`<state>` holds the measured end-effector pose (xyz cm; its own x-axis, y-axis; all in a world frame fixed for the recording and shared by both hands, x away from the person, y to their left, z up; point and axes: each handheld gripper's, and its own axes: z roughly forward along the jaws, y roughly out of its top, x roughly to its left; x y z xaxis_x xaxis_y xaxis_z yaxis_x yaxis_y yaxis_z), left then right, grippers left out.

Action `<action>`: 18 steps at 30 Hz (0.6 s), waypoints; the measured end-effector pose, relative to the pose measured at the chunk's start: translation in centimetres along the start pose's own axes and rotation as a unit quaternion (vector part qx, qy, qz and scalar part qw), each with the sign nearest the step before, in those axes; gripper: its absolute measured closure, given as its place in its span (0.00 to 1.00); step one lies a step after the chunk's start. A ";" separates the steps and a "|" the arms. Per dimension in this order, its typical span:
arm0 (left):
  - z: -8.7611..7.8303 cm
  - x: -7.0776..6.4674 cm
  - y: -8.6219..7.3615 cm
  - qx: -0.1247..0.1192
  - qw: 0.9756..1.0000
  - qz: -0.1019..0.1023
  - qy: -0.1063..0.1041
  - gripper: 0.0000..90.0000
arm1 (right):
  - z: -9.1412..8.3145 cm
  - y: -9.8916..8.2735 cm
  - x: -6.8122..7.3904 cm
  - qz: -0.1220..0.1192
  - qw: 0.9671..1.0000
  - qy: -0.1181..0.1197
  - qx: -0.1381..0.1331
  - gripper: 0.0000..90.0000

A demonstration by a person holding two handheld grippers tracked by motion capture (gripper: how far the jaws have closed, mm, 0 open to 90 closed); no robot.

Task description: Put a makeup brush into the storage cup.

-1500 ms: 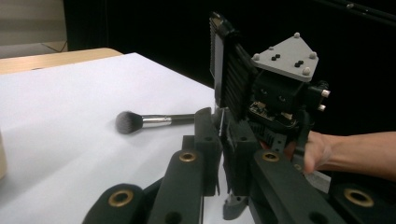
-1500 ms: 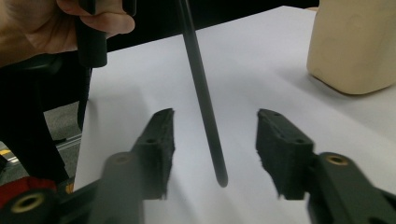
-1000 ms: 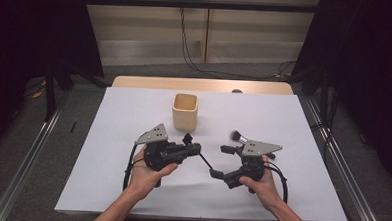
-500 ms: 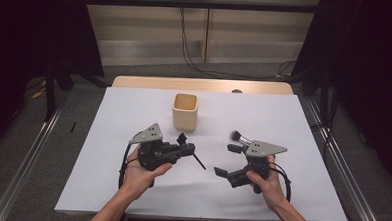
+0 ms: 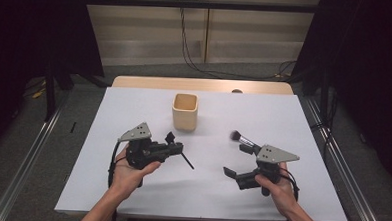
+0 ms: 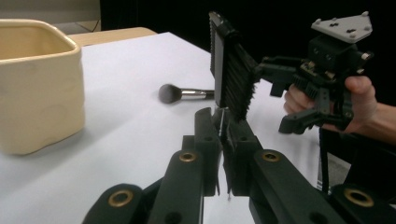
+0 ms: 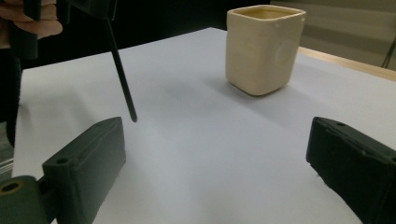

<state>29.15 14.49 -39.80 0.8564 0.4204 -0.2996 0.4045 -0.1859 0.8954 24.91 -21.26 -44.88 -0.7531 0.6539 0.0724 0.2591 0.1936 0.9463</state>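
Black comb point(image 6: 231, 70) sits pinched in the left gripper point(image 5: 175, 148), handle slanting down toward the tabletop point(image 5: 134, 108). Cup point(image 5: 185, 111) stands beyond it, apart. Right gripper point(image 5: 237, 160) is spread, holding nothing; brush point(image 5: 240, 138) lies just beyond it, apparently lengthwise toward the jaws, nearer this hand.

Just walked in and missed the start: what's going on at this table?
A person at a white table works with a hand-held gripper in each hand. The left hand-held gripper is shut on a black comb, its thin handle sticking out over the table. The right hand-held gripper is open and holds nothing. A makeup brush lies on the table just beyond it, and a cream cup stands farther back, apart from both.
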 end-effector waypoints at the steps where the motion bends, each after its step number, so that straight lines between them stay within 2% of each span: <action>1: -0.3 0.0 0.0 0.004 1.000 0.001 0.003 0.95 | -0.3 -0.1 -0.1 0.002 1.000 -0.005 -0.003 0.05; 3: -0.6 0.2 0.1 0.012 1.000 -0.002 0.006 0.95 | -0.9 -0.3 -0.4 0.004 1.000 -0.015 -0.007 0.05; 5: -0.9 0.4 0.0 0.012 1.000 -0.004 0.005 0.95 | -1.5 -0.6 -0.6 -0.006 1.000 -0.028 -0.004 0.05; 7: -1.1 0.5 0.0 0.011 1.000 -0.004 0.006 0.95 | -1.8 -0.8 -0.7 -0.003 0.999 -0.032 -0.005 0.05; 11: -1.5 0.9 0.1 0.021 1.000 0.000 0.017 0.95 | -3.3 -1.6 -1.7 0.016 0.998 -0.056 -0.012 0.04; 18: -2.4 1.4 0.5 0.031 0.999 0.000 0.032 0.95 | -4.7 -2.1 -2.6 0.031 0.996 -0.078 -0.016 0.03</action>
<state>29.80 17.16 -39.00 0.8350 0.4764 -0.2753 0.4245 -0.2396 0.8731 23.49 -26.82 -45.61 -0.6331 0.7695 0.0839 0.2813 0.1278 0.9511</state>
